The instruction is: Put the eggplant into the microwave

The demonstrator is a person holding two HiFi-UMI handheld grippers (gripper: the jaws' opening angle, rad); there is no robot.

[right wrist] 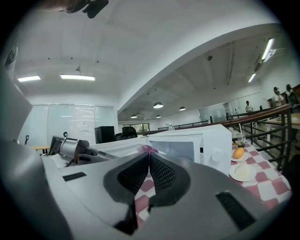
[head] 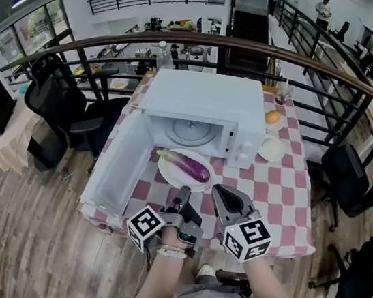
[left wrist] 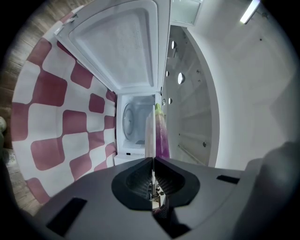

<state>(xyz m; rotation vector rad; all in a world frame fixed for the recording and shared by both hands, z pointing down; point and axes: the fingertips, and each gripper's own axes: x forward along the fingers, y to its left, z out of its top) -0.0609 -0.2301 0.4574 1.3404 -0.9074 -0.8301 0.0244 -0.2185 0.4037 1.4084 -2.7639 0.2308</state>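
The left gripper [head: 183,193] was rolled onto its side with its jaws closed, and its own view showed the near rim of the plate [head: 168,175] running edge-on straight into the seam between them, so it appeared to grip that rim. The eggplant [head: 190,165] lay on the plate just ahead of the left gripper's tips, stem end pointing away to the left, not yet inside the microwave [head: 207,97]. The microwave stood directly beyond both grippers, its cavity facing them, with the glass turntable visible inside. Its door [head: 117,168] hung wide open ahead and to the left of the left gripper. The right gripper [head: 218,190] sat upright just beside the left one, on its right, jaws closed with nothing between them. In its own view a sliver of the purple eggplant showed just past its tips, and the plate's near rim lay just ahead and slightly to the left. Both grippers pointed level over the near edge of the checkered table [head: 275,194]. Ahead and to the right of the right gripper, past the microwave's control panel, an empty saucer [head: 270,148] lay on the cloth. Farther on the same side sat an orange [head: 273,117] on a small dish, with a glass [head: 281,94] behind it.
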